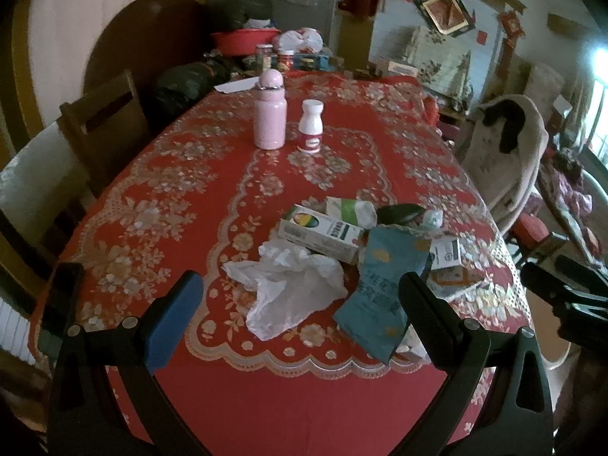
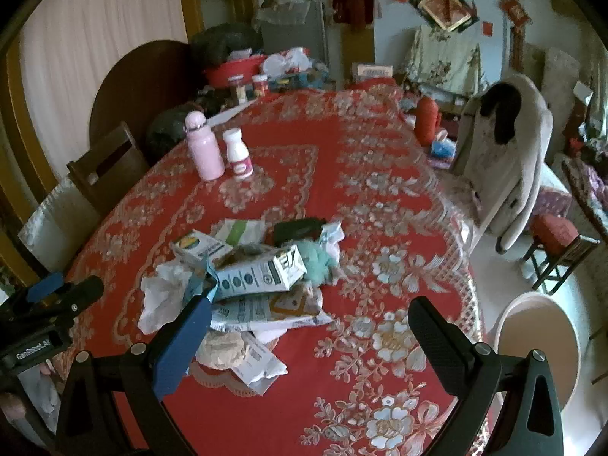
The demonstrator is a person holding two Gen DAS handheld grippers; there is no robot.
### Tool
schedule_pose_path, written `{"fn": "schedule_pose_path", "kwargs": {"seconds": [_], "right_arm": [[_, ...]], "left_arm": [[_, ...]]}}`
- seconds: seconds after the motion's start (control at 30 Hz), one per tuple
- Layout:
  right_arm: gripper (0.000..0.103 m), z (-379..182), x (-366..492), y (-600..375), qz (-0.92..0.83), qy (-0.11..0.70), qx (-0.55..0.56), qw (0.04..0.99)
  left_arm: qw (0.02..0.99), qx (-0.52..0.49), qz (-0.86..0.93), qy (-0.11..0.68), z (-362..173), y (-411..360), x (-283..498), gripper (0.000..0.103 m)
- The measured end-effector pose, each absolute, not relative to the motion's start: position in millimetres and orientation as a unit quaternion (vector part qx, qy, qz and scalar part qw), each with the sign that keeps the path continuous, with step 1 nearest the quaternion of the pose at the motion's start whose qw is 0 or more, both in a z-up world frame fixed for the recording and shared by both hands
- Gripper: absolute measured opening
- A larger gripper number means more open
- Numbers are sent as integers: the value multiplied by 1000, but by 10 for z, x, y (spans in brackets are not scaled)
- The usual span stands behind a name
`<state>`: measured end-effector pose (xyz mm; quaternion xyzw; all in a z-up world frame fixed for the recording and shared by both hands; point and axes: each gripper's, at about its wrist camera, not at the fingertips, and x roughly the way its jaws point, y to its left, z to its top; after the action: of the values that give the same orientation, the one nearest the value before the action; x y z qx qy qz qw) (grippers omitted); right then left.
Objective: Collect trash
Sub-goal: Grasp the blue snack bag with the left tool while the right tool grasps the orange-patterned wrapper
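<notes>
A heap of trash lies on the red floral tablecloth: a crumpled clear plastic bag, a white and green carton, a teal paper packet and a dark green wrapper. My left gripper hovers open just short of the bag and packet, nothing between its fingers. In the right wrist view the same heap shows a pale blue carton, a white pouch and a teal mesh ball. My right gripper is open, its blue finger over the heap's near left side.
A pink flask and a white pill bottle stand further back on the table. Wooden chairs line the left side. A draped chair and a round cream bin are off the right edge. Clutter fills the far end.
</notes>
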<state>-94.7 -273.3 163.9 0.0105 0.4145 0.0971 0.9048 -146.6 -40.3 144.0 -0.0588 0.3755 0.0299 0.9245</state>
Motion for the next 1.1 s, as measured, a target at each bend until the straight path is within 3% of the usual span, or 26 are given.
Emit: {"fn": "schedule_pose_path", "kwargs": {"seconds": [0.6,0.73,0.97,1.03,1.1], "right_arm": [[98,1311,-560,-3073,100,482,66,868],[90,1183,-523,-3086,110,503,96,852],[85,978,-408,-2922,138,526,134,828],[75,911,-363,-2857,143,533,141,822],[64,822,-316,-2847,146,541,162,812]], "left_arm": [[899,-5,-76,432,1100,-869,-1136,102],[893,11,-87,442,995,-970,-1034,102],[882,35,-93,460,805,-1034,-853,102],[879,35,-96,466,762,-1019,-808,97],[873,30,-104,476,726,-997,-772,81]]}}
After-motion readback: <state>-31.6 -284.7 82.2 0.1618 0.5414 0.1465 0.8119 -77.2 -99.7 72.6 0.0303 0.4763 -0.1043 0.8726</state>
